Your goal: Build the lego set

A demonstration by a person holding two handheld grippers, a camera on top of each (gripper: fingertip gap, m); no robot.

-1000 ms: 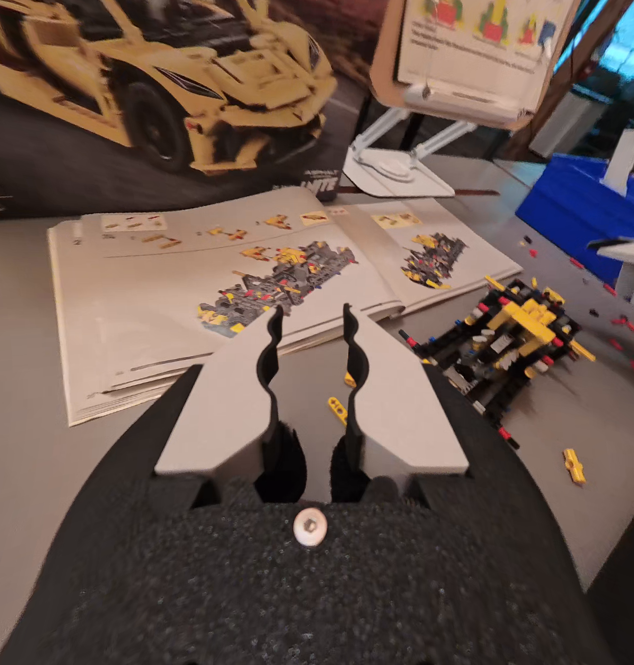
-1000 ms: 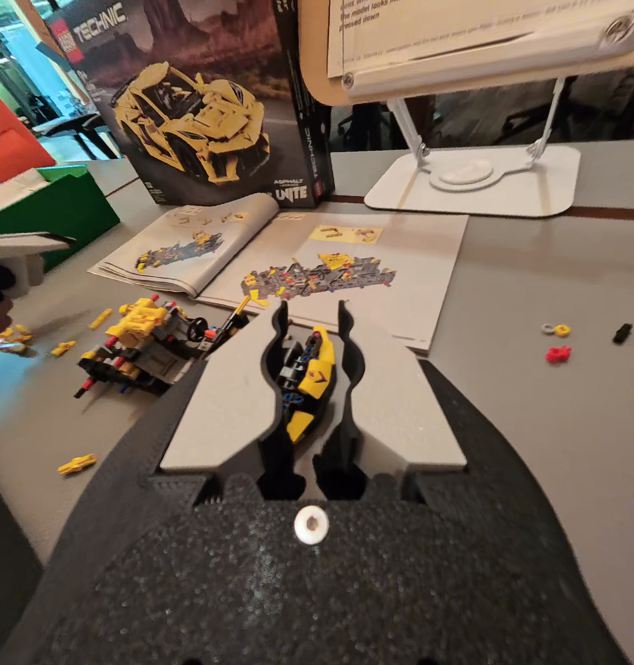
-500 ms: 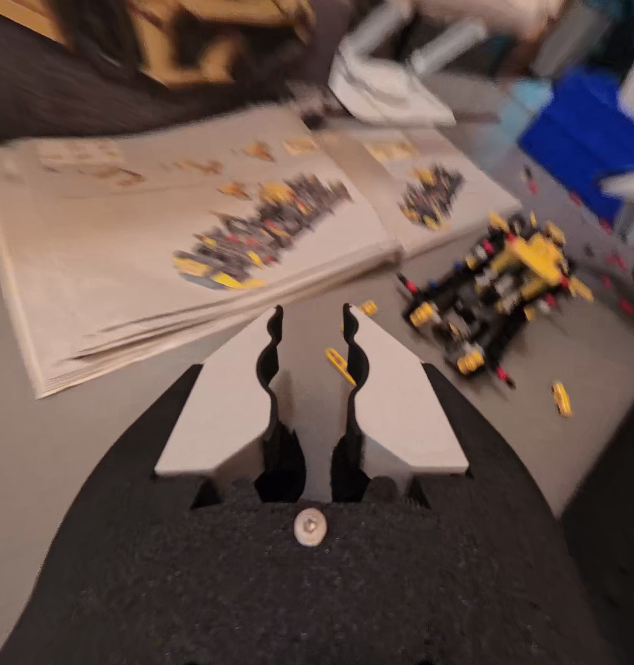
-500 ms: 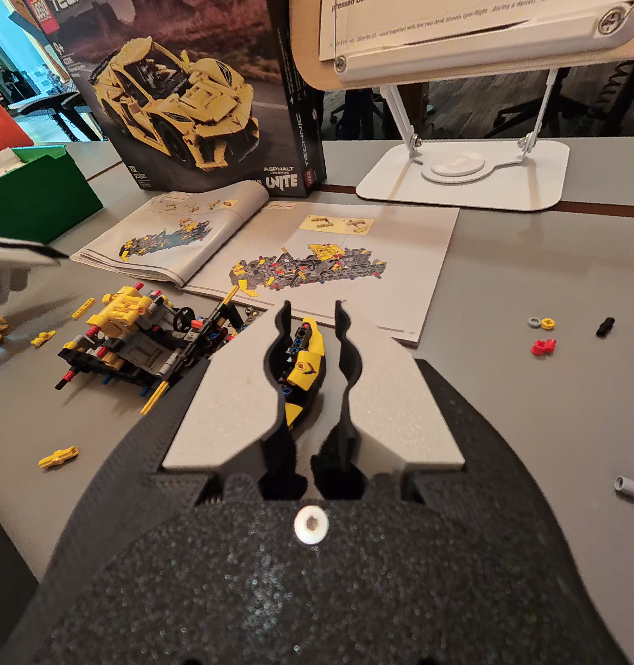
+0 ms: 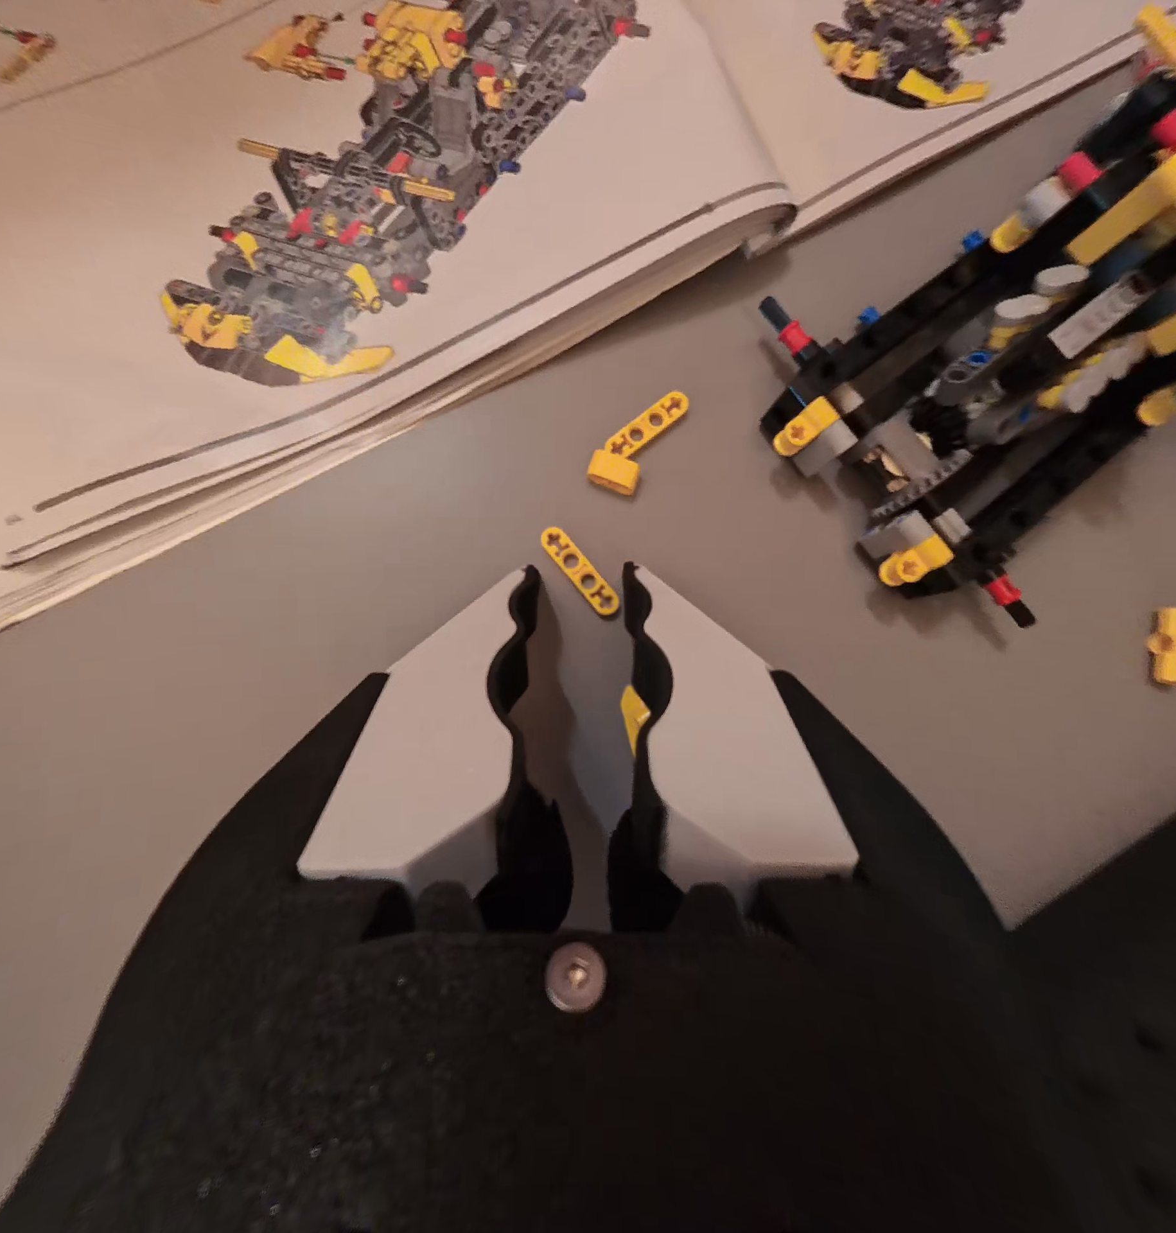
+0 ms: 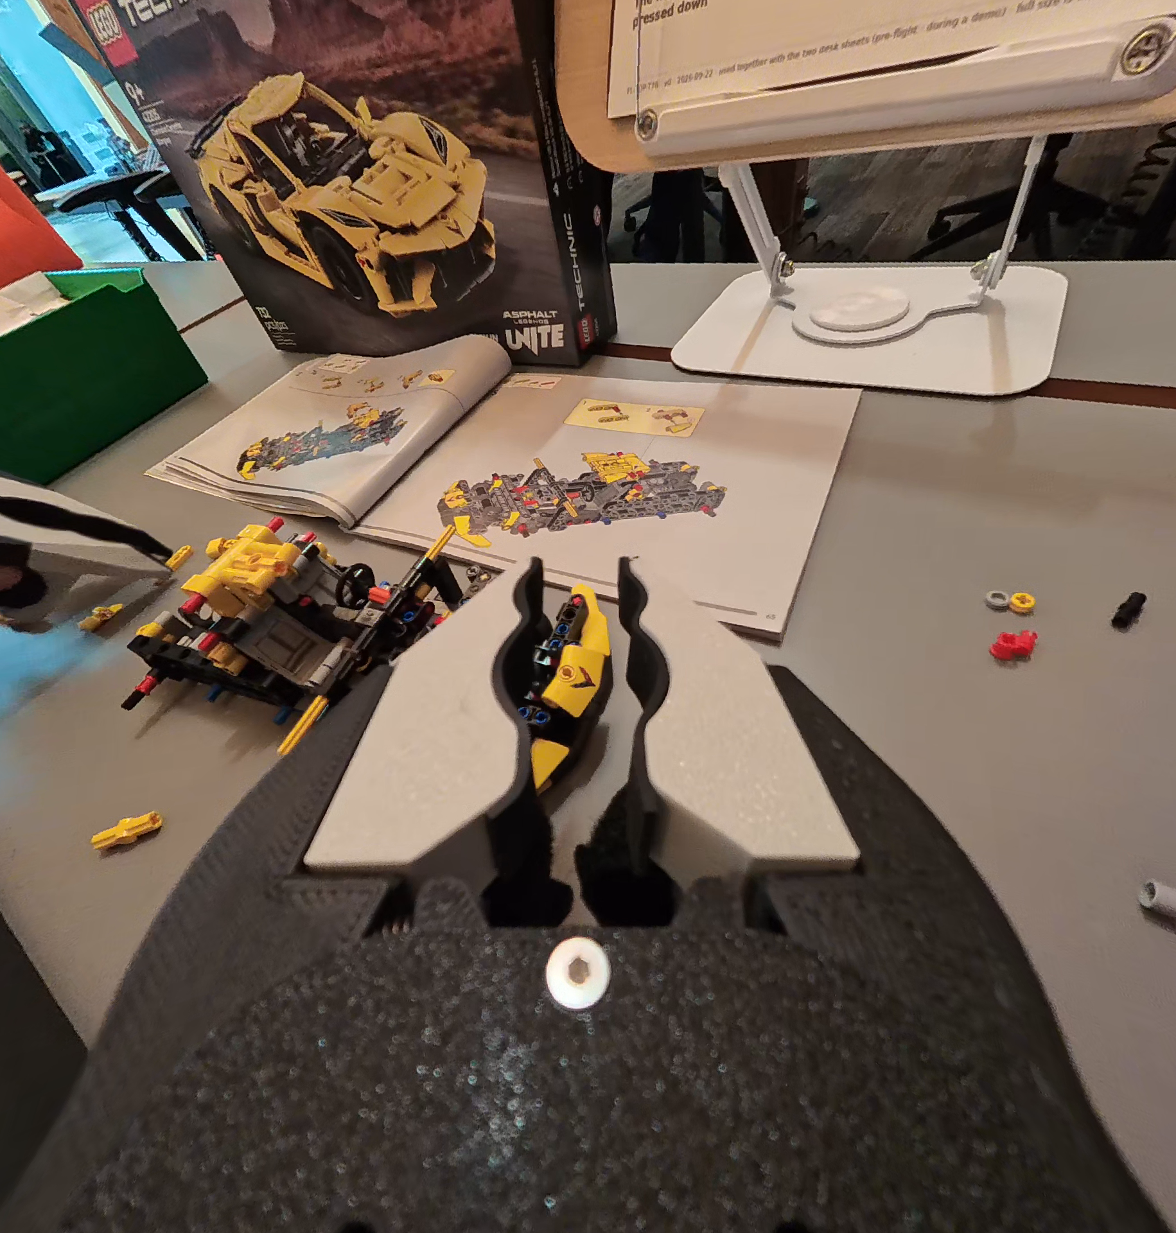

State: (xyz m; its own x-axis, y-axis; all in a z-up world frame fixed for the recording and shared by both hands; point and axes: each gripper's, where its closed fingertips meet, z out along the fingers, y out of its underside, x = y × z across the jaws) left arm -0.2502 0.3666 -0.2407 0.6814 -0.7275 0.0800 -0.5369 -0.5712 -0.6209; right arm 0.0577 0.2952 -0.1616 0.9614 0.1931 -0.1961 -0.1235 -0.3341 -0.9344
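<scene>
My left gripper (image 5: pixel 580 575) is open and low over the grey table, its tips on either side of the near end of a thin yellow beam (image 5: pixel 575 575). A yellow L-shaped piece (image 5: pixel 638 444) lies just beyond it. The black and yellow chassis (image 5: pixel 1012 373) stands to the right; it also shows in the right wrist view (image 6: pixel 258 627). My right gripper (image 6: pixel 582 564) is open. A yellow and black sub-assembly (image 6: pixel 575 674) lies between its fingers, close to the left one, with a gap to the right one. The left gripper's finger (image 6: pixel 71 540) shows at that view's left edge.
The open manual (image 6: pixel 638 480) lies behind the chassis, with the set's box (image 6: pixel 385 200) and a white stand (image 6: pixel 872 327) behind it. A green bin (image 6: pixel 71 373) is at the left. Loose parts: yellow connector (image 6: pixel 126 831), red piece (image 6: pixel 1012 644), black pin (image 6: pixel 1129 608), grey tube (image 6: pixel 1169 897). The grippers' ends are close to 35 cm from one another. The yellow L-shaped piece (image 5: pixel 638 444) lies some 4 cm from my left tips, 30 cm from my right tips.
My left gripper has dropped down and forward to the table, and the thin yellow beam now lies at its tips. The right gripper has barely moved; its jaws stay apart.
</scene>
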